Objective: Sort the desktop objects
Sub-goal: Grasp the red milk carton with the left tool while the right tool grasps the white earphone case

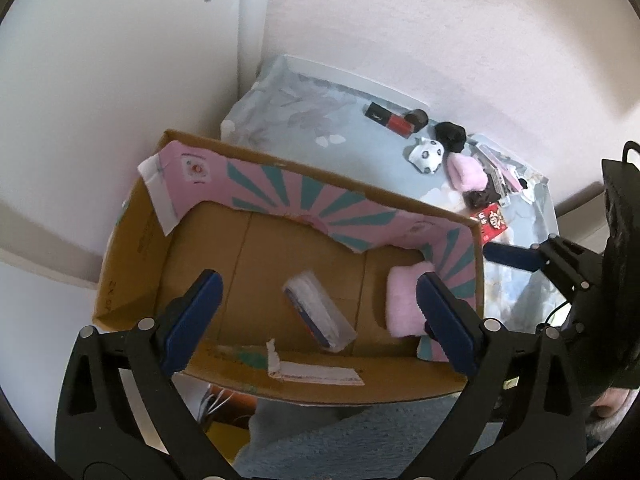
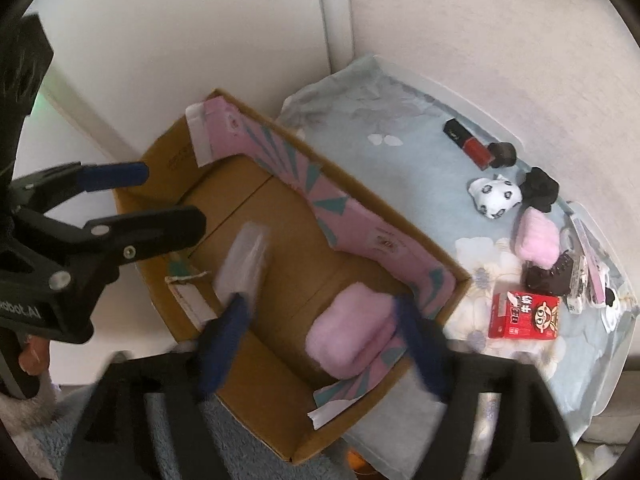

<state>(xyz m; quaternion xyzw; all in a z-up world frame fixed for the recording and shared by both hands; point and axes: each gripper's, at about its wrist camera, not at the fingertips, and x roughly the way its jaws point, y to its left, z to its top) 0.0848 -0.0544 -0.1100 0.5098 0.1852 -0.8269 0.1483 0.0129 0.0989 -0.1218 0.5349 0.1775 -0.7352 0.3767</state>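
The left tool (image 1: 318, 306) hangs above the open cardboard box (image 1: 132, 256) with its 2 blue-padded fingers (image 1: 192, 312) spread wide and nothing between them; it touches nothing. From its own camera, the gap frames the box floor, where a clear plastic case (image 1: 320, 312) lies slanted near the front wall and a pink fluffy item (image 1: 404, 300) lies at the right end against the pink-and-teal patterned liner (image 1: 304, 196).

The right tool (image 2: 320, 340) is also released, fingers wide apart and blurred, poised over the near end of the same box (image 2: 168, 168). Its right finger crosses in front of the pink fluffy item (image 2: 348, 332); whether it touches the item cannot be told. Nothing is gripped. The clear plastic case (image 2: 244, 260) appears blurred just beyond its left finger.

Right of the box, on the surface covered by a pale blue floral cloth (image 2: 420, 184), the unsorted things lie: a red-and-black lipstick box (image 2: 468, 142), a dark cylinder (image 2: 504, 154) touching it, a white spotted pouch (image 2: 496, 196), a black scrunchie (image 2: 540, 190), a second pink fluffy piece (image 2: 538, 240), a dark brown hair clip (image 2: 548, 276), a red milk carton (image 2: 524, 316), and some flat packets (image 2: 584, 268) near the cloth's edge.
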